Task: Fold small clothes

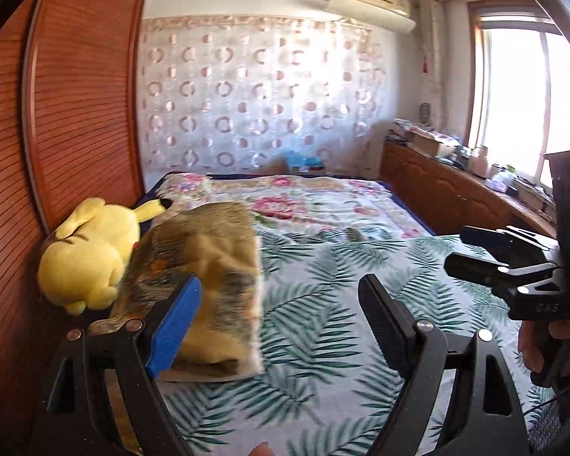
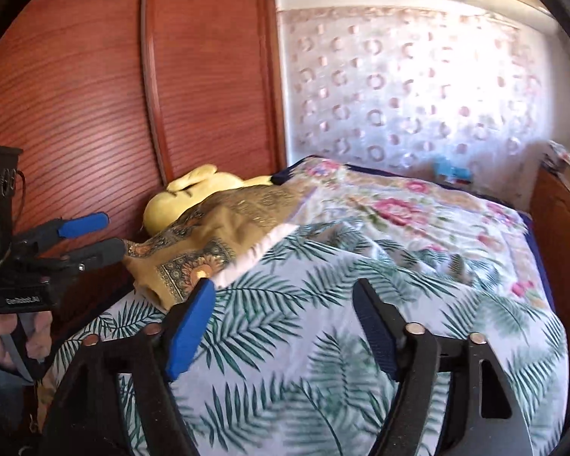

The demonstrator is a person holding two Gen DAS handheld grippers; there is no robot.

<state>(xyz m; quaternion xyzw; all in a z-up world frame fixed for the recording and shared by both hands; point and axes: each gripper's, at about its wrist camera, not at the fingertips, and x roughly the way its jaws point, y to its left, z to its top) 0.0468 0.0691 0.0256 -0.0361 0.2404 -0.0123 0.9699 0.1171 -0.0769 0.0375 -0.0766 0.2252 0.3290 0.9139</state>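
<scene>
A folded mustard-yellow patterned cloth (image 1: 209, 266) lies on the bed's left side beside a yellow plush toy (image 1: 91, 254). It also shows in the right wrist view (image 2: 224, 228). My left gripper (image 1: 281, 288) is open and empty, held above the leaf-print sheet, its left finger over the cloth's near edge. It also shows in the right wrist view (image 2: 95, 235), open, at the left. My right gripper (image 2: 285, 292) is open and empty above the sheet, right of the cloth. It also shows in the left wrist view (image 1: 456, 250) at the right.
The bed carries a leaf-print sheet (image 1: 323, 323) and a floral quilt (image 1: 304, 201) farther back. A red wooden headboard (image 1: 57, 114) stands at the left. A wooden cabinet (image 1: 456, 190) with clutter runs under the window at the right.
</scene>
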